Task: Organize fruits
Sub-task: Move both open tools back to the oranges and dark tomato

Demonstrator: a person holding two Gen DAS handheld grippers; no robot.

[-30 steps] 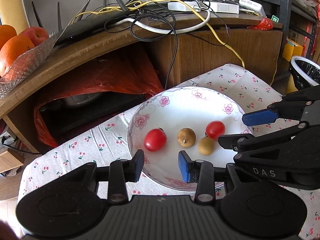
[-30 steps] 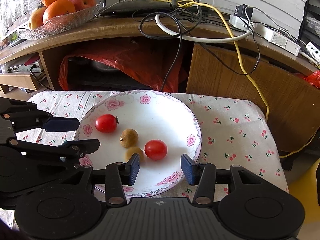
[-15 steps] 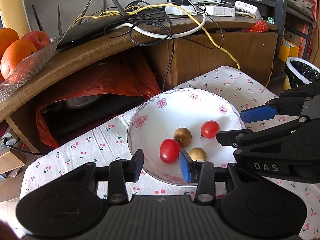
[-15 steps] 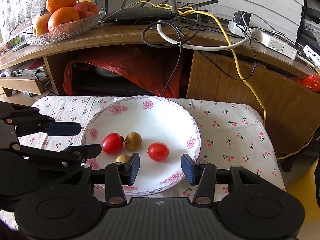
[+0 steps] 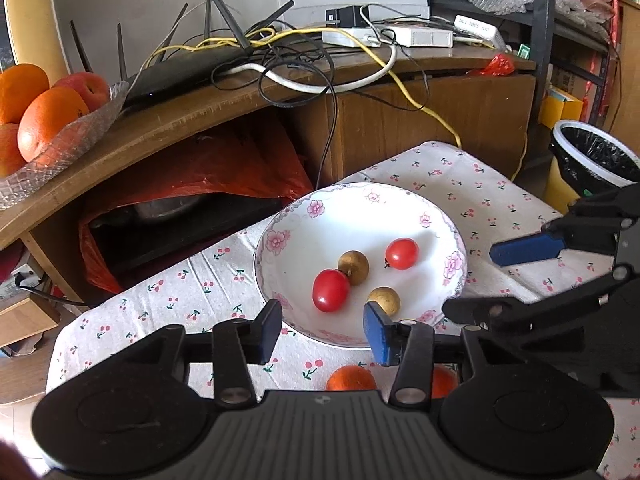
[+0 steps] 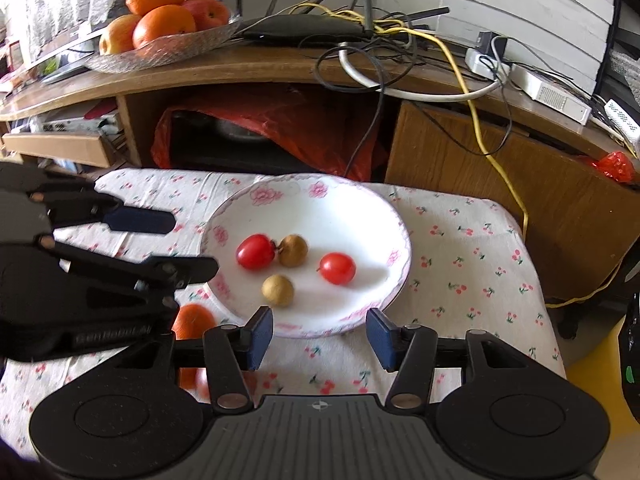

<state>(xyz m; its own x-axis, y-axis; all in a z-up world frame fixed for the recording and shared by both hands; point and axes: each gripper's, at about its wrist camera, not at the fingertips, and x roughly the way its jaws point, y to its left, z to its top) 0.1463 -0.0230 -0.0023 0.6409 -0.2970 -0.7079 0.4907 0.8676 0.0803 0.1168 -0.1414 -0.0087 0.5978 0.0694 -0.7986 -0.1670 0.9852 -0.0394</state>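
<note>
A white floral plate (image 5: 288, 236) (image 6: 384, 216) on the cherry-print cloth holds two red cherry tomatoes (image 5: 331, 290) (image 5: 401, 254) and two brown round fruits (image 5: 353, 267) (image 5: 384, 300). In the right wrist view the tomatoes (image 6: 255, 251) (image 6: 338, 268) and brown fruits (image 6: 293, 250) (image 6: 278, 290) lie the same way. My left gripper (image 5: 322, 332) is open just short of the plate's near rim, empty. My right gripper (image 6: 318, 334) is open at the plate's near edge, empty. An orange (image 5: 351, 377) (image 6: 193, 320) lies on the cloth beside the plate, partly hidden by the grippers.
A glass dish (image 6: 168, 46) of oranges and apples sits on the wooden desk (image 6: 240, 68) behind, with a router and tangled cables (image 5: 288, 64). A red bag fills the shelf below. A lined bin (image 5: 592, 156) stands right of the table.
Both grippers pulled back and up from the plate, still open. One tomato rolled against a brown fruit; an orange has come into view on the cloth below.
</note>
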